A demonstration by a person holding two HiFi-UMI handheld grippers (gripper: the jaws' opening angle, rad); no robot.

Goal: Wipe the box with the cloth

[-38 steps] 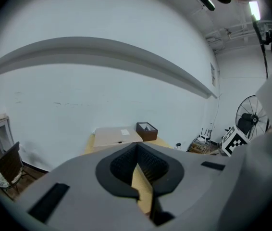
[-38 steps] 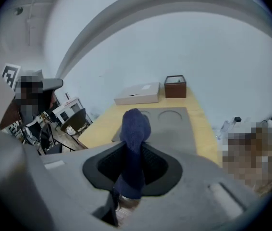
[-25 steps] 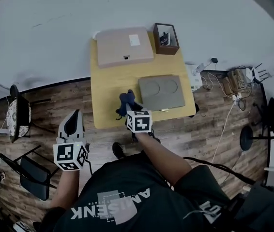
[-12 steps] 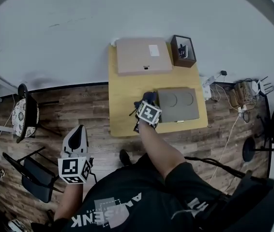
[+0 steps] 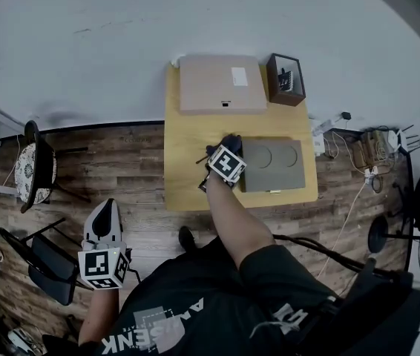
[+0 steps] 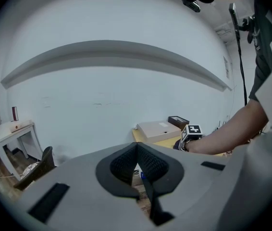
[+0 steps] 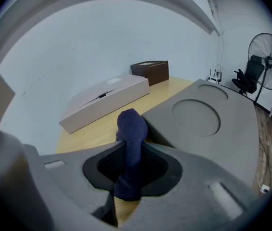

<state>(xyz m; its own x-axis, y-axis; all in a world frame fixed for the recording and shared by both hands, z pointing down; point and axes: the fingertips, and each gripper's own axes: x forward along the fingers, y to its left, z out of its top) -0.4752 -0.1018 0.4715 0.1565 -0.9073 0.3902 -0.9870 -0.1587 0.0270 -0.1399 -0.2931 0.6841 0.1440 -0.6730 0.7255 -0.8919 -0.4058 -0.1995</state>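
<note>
A dark blue cloth (image 7: 131, 143) is pinched in my right gripper (image 7: 132, 170), which is shut on it; a bunched end sticks out ahead of the jaws. In the head view the right gripper (image 5: 222, 154) hovers over the yellow table (image 5: 188, 176), just left of the grey box (image 5: 271, 163) with two round recesses in its lid. That grey box (image 7: 208, 117) fills the right of the right gripper view, its near corner beside the cloth. My left gripper (image 5: 103, 221) hangs low over the wooden floor, far left of the table, shut with nothing in it (image 6: 138, 170).
A flat beige box (image 5: 221, 84) lies at the table's far edge, and a small dark brown open box (image 5: 285, 78) stands to its right. Chairs (image 5: 35, 173) stand at the left. Cables (image 5: 358, 143) and a fan (image 7: 269, 61) lie to the right.
My right gripper has carried the cloth forward from the table's near edge to the left side of the grey box. My left gripper has dropped back toward the floor.
</note>
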